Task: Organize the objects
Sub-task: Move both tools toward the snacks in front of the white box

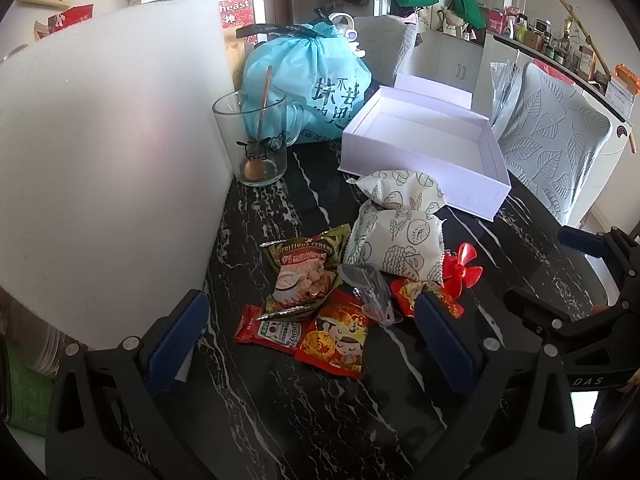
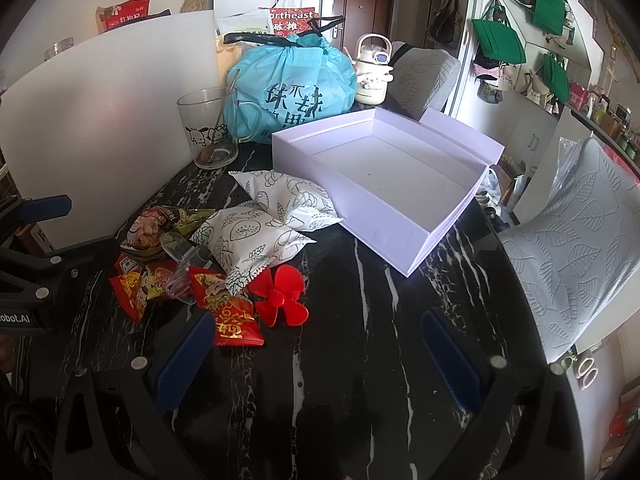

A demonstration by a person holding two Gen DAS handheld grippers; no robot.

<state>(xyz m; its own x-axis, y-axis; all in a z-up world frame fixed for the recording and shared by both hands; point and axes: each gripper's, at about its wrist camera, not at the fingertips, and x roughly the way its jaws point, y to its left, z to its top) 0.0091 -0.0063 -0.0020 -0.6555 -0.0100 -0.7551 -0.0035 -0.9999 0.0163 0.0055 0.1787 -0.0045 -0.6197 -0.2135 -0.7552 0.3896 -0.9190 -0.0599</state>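
Left wrist: my left gripper [image 1: 312, 344] gapes wide, holding nothing, above the Heinz sachet [image 1: 276, 330] and red packets [image 1: 338, 340]; a white foam board [image 1: 108, 168] walls the worktop [image 1: 320, 408] leftward. Right wrist: my right gripper [image 2: 316, 360] is likewise spread and empty over bare marble; the white box [image 2: 400, 216] sits ahead, beside the bag [image 2: 292, 92] under "Northeast".

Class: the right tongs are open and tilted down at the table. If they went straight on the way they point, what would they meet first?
Probably bare table: the right tongs frame only dark marble. The red propeller lies just left of that line, and the box is farther on. Depth is uncertain.
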